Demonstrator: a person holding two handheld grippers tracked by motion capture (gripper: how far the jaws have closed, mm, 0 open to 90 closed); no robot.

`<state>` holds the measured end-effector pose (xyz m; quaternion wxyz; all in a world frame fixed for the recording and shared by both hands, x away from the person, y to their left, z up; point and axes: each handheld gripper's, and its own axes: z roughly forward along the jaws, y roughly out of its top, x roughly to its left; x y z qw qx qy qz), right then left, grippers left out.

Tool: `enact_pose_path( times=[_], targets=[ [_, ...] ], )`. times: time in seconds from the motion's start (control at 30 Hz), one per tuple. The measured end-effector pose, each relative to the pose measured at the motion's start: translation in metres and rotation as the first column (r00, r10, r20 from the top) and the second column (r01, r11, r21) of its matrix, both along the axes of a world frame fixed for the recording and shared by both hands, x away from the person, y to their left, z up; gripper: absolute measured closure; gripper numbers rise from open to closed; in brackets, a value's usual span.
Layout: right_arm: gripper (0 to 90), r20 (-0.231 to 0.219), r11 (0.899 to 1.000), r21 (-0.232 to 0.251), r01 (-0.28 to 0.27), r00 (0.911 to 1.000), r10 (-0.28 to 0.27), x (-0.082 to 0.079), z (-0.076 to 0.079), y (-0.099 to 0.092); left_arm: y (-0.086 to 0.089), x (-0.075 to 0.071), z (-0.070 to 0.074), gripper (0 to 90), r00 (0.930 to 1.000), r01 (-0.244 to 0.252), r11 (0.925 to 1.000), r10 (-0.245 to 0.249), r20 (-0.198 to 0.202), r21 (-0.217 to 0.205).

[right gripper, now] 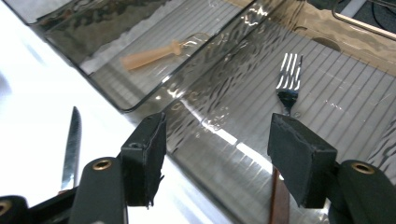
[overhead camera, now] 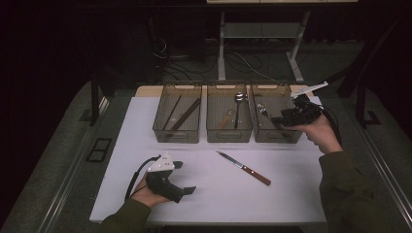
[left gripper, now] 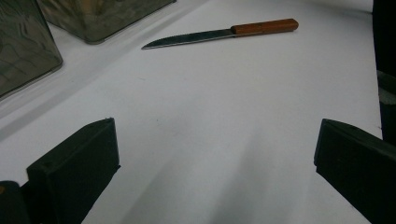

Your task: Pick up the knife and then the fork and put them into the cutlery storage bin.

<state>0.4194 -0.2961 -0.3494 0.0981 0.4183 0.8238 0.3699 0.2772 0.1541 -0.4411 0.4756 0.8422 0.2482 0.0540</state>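
1. High view: three smoky translucent plastic bins are sitting in a row on a white tabletop. The left bin is holding dark sticks, the middle bin a steel spoon and a tan piece, the right bin one steel fork with a brown handle. One wooden-handled knife is lying on the table near the bins. The right gripper is hovering over the right bin; the left gripper is resting near the front edge. Dark floor and cables are lying beyond.
2. Left gripper view: jaws are standing wide apart, gripping nothing, facing the knife.
3. Right gripper view: jaws are standing spread, pinching nothing, above the fork lying in its bin.
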Motion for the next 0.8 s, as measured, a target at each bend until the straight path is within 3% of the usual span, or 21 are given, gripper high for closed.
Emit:
enact_pose_path(
  times=[0.4,0.8],
  targets=[
    [37.1,0.025,0.999,0.033,-0.027,0.9993,0.026,-0.037,-0.007,0.005,0.000,0.000,0.000,0.0,1.0000,-0.001,1.0000,0.001,-0.003,0.003],
    [37.1,0.014,0.994,0.062,-0.089,0.9960,0.088,-0.069,-0.022,0.009,0.000,0.000,0.000,0.0,1.0000,-0.003,1.0000,0.003,-0.002,0.004]
  ],
)
